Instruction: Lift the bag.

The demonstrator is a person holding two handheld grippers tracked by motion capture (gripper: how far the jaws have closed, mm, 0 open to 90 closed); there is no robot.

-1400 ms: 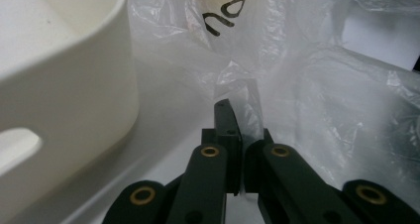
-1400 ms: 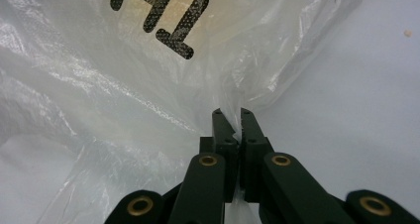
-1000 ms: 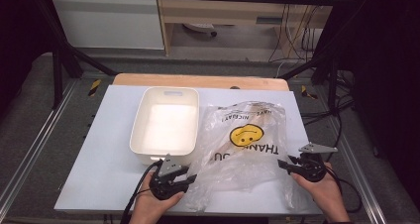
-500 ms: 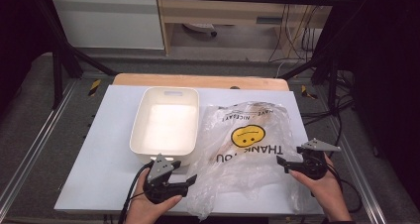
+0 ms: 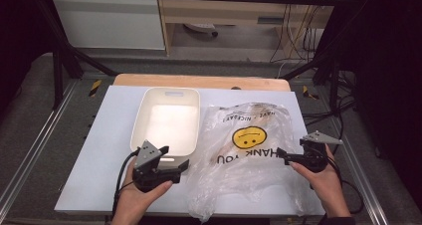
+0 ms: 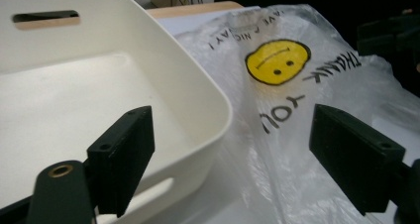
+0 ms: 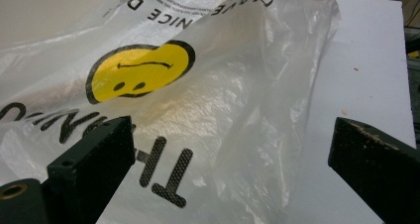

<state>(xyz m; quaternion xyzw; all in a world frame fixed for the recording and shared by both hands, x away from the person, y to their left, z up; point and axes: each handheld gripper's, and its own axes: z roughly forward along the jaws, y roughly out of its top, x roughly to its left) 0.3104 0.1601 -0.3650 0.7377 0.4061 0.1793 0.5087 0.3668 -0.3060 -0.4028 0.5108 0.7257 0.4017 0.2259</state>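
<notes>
Left gripper (image 5: pixel 183 166) lifted off the plastic bag (image 5: pixel 249 155) since a second ago, jaws just opened wide, nothing between, beside the white tray (image 5: pixel 141 130). Bag flat mid-table. Right gripper (image 5: pixel 281 155) likewise just spread apart, released at bag's right edge.

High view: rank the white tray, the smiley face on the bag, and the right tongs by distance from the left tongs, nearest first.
1. White tray, just behind the left tongs.
2. Smiley face, on the bag, mid-table.
3. Right tongs, at the bag's far side edge.
</notes>
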